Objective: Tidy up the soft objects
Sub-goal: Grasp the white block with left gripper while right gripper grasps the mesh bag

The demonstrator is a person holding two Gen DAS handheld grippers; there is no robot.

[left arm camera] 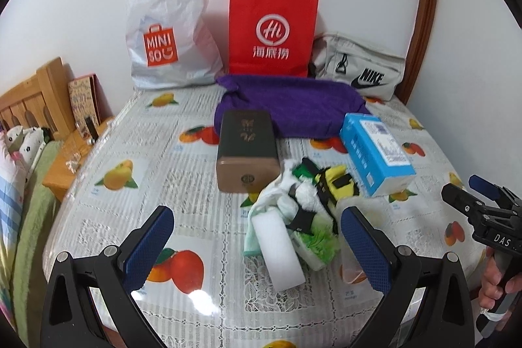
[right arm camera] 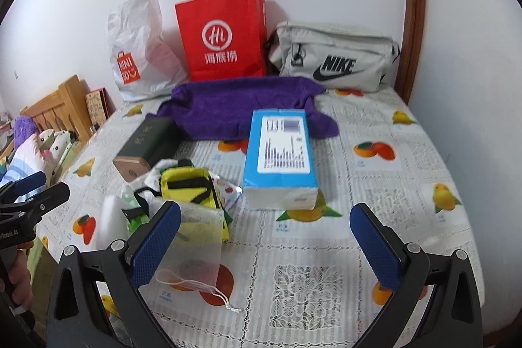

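Observation:
A heap of soft things lies mid-table: a white sponge block [left arm camera: 281, 245], a yellow pouch with black straps [right arm camera: 191, 186], green and white cloths [left arm camera: 313, 237] and a sheer drawstring bag [right arm camera: 195, 247]. A purple towel [left arm camera: 290, 106] is spread behind them. My left gripper [left arm camera: 257, 250] is open just in front of the heap, the sponge lying between its fingers. My right gripper [right arm camera: 266, 245] is open over bare tablecloth, its left finger [right arm camera: 156, 245] in front of the sheer bag. The right gripper [left arm camera: 473, 194] also shows at the left wrist view's right edge.
A brown and green tin box [left arm camera: 248, 149] and a blue tissue pack [right arm camera: 280, 158] flank the heap. Against the wall stand a white Miniso bag [left arm camera: 166, 31], a red paper bag [left arm camera: 272, 31] and a grey Nike bag [right arm camera: 332, 57]. Left of the table [right arm camera: 407, 185] are a bed and nightstand [left arm camera: 65, 165].

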